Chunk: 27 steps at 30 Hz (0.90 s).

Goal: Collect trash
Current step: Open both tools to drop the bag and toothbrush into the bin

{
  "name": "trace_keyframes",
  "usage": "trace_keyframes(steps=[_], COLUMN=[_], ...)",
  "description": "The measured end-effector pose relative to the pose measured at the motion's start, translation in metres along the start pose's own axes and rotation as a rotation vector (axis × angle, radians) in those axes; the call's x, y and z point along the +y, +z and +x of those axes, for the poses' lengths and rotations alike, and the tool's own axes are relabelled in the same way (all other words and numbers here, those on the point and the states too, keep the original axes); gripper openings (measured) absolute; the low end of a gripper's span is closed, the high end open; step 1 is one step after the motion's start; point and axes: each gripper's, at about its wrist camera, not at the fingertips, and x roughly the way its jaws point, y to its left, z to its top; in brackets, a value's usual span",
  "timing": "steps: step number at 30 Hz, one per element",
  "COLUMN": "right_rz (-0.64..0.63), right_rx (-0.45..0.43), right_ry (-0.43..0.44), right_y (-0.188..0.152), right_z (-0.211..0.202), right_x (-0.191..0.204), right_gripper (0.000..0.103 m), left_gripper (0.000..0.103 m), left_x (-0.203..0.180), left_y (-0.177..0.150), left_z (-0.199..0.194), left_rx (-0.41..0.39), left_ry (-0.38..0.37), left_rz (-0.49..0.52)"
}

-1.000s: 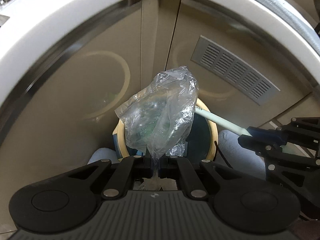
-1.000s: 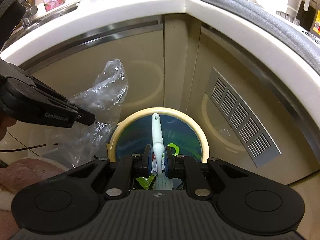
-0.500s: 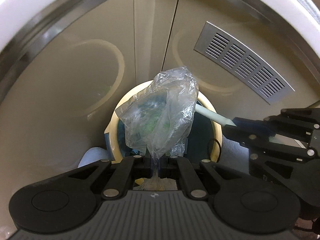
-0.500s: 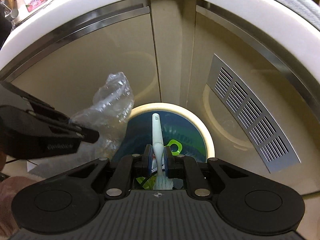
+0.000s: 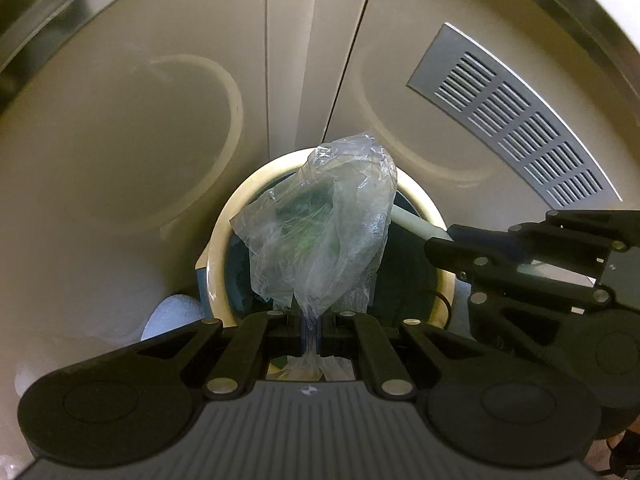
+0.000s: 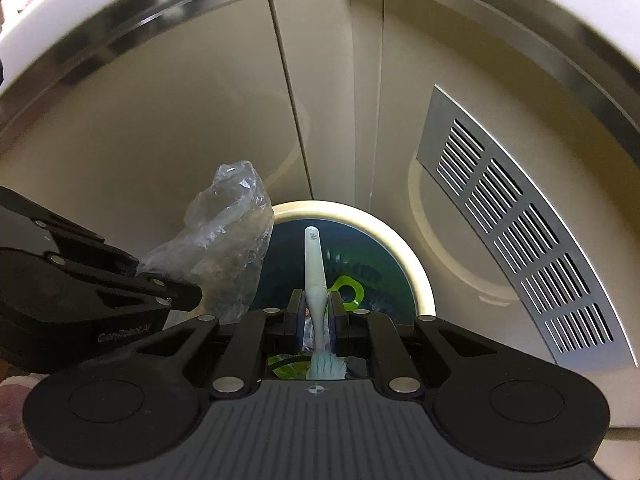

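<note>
Both loads over the bin (image 6: 416, 276)

My left gripper (image 5: 311, 320) clamps the bag (image 5: 320, 232), my right gripper (image 6: 316, 312) the toothbrush (image 6: 314, 264); next, release both inside the rim.

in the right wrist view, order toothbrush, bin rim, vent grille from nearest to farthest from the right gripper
1. toothbrush, clamped between the right gripper's pads
2. bin rim, just beyond, below the fingertips
3. vent grille, far right on the cabinet door
</note>
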Motion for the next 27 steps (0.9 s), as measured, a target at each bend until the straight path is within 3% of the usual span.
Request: trace_keyframes(steps=[6,7,9,11,13,14,16,17,20,27], right_rz=[-0.002,-0.001,0.013,0.045,0.081,0.096,0.128,0.136,0.136,0.125], right_rx=[0.004,0.003,0.002,0.007,0.014,0.020,0.027,0.031,0.042,0.053], right_ry=[-0.009,-0.010,-0.008,-0.007,-0.045,-0.046,-0.038,-0.037,-0.037,-0.011], right_y=[0.007,0.008,0.010,0.011,0.010,0.008,0.004,0.000,-0.011,-0.037], right_z=[0.005,0.005,0.006,0.006,0.006,0.005,0.001,-0.001,-0.010,-0.040], right_x=[0.004,0.004,0.003,-0.002,-0.008,-0.011,-0.016,-0.018,-0.015,-0.006], right_gripper=[0.013,0.013,0.013,0.020,0.030,0.034,0.055,0.058,0.061,0.067], left_gripper=[0.004,0.006,0.019,0.074,0.100,0.103,0.103,0.103,0.103,0.103], left_x=[0.000,0.000,0.001,0.003,0.007,0.011,0.022,0.026,0.032,0.023], left_y=[0.012,0.014,0.015,0.017,0.017,0.016,0.013,0.011,0.002,-0.027], left_z=[0.015,0.015,0.017,0.015,0.014,0.014,0.011,0.011,0.007,-0.020], left_rx=[0.024,0.022,0.017,0.020,0.022,0.023,0.043,0.060,0.076,0.045], left_ry=[0.021,0.026,0.029,0.040,0.124,0.143,0.113,0.091,0.078,0.067], left_rz=[-0.009,-0.011,-0.010,-0.020,-0.051,-0.073,-0.120,-0.138,-0.169,-0.120])
